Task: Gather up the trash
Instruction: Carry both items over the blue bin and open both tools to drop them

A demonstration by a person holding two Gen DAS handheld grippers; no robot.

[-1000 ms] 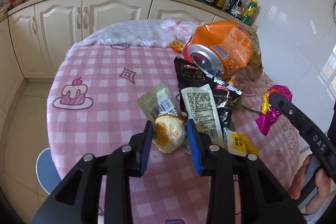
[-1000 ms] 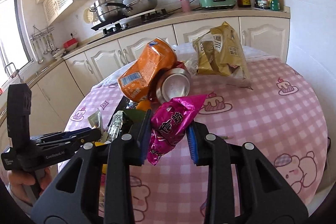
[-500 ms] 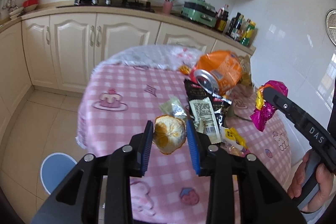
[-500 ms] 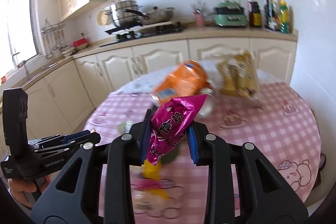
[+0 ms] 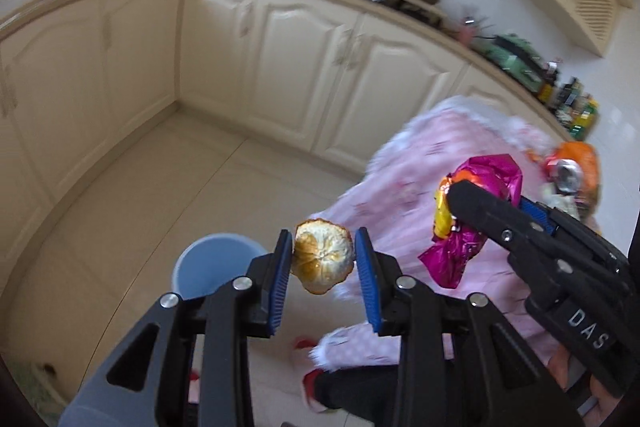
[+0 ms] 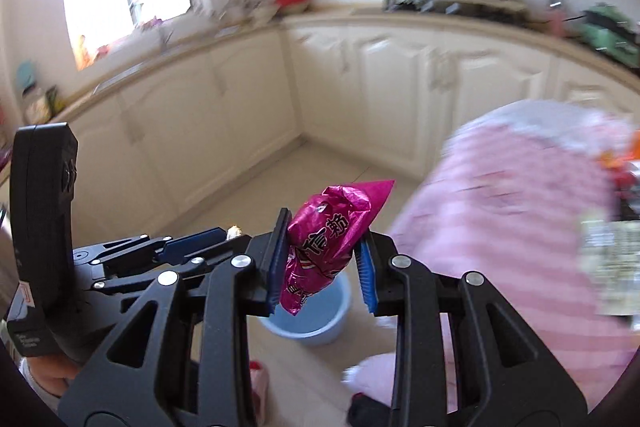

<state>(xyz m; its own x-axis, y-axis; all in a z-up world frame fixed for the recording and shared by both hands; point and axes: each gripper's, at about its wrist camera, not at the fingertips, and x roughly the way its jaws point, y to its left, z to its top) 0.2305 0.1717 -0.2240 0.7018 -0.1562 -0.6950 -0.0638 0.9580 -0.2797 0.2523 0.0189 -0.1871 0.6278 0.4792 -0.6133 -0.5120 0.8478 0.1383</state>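
The kitchen floor [image 5: 132, 195] takes up most of both views, with cream cabinets [image 5: 280, 59] running along the walls. To the right stands the desk [image 5: 404, 183] under a pink checked cloth, where more trash waits: an orange snack bag [image 5: 586, 163] with a can [image 5: 567, 173] lying against it, both blurred. On the floor just beside the desk sits a pale blue bucket [image 5: 212, 267], open at the top, which is probably where the trash is meant to go.

The right gripper [image 6: 322, 261] is pinching a crumpled magenta wrapper [image 6: 332, 239] across its middle, its jaws pressed against the foil from both sides, the pointed end sticking up and the lower end hanging over the bucket [image 6: 320, 323]. The wrapper looks very light, soft and slick; it will crush under pressure and could slide out of a loose hold, so a hold across the bunched middle suits it better than one at a thin corner. Once released it may flutter rather than drop straight.

The left gripper [image 5: 323, 273] holds a piece of orange peel [image 5: 323, 259], its jaws closed on the peel's two sides, just to the right of the bucket's rim. The peel appears light, slightly springy and a little moist, and its curled shape gives the pads firm edges to bear on. It should fall cleanly when the jaws spread.
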